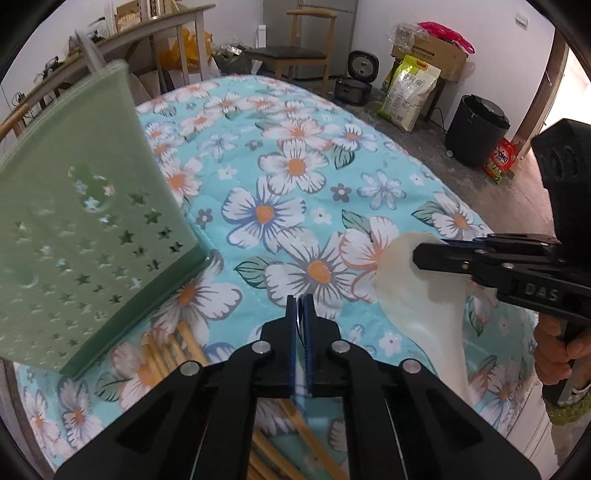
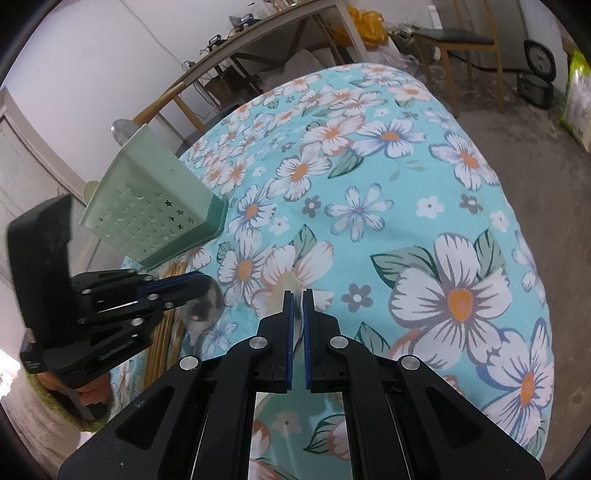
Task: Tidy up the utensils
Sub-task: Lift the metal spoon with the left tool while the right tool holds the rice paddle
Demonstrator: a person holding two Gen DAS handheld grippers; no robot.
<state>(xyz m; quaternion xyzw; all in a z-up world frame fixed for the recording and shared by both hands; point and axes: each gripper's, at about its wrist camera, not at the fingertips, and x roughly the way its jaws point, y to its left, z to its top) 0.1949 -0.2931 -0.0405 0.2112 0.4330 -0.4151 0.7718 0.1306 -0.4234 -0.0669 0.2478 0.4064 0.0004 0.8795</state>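
A green utensil holder (image 1: 81,221) with star-shaped holes stands at the table's left; it also shows in the right wrist view (image 2: 151,206). My left gripper (image 1: 303,301) is shut on a metal spoon (image 2: 203,306), whose bowl shows in the right wrist view. My right gripper (image 2: 297,295) is shut on a translucent white plastic spoon (image 1: 421,295), held above the cloth to the right of the left gripper. Several wooden chopsticks (image 1: 173,350) lie on the cloth beside the holder's base.
The table wears a turquoise floral cloth (image 1: 295,166). Beyond it stand a wooden chair (image 1: 295,51), a black bin (image 1: 476,129), a rice bag (image 1: 410,92) and a cluttered side table (image 1: 147,33).
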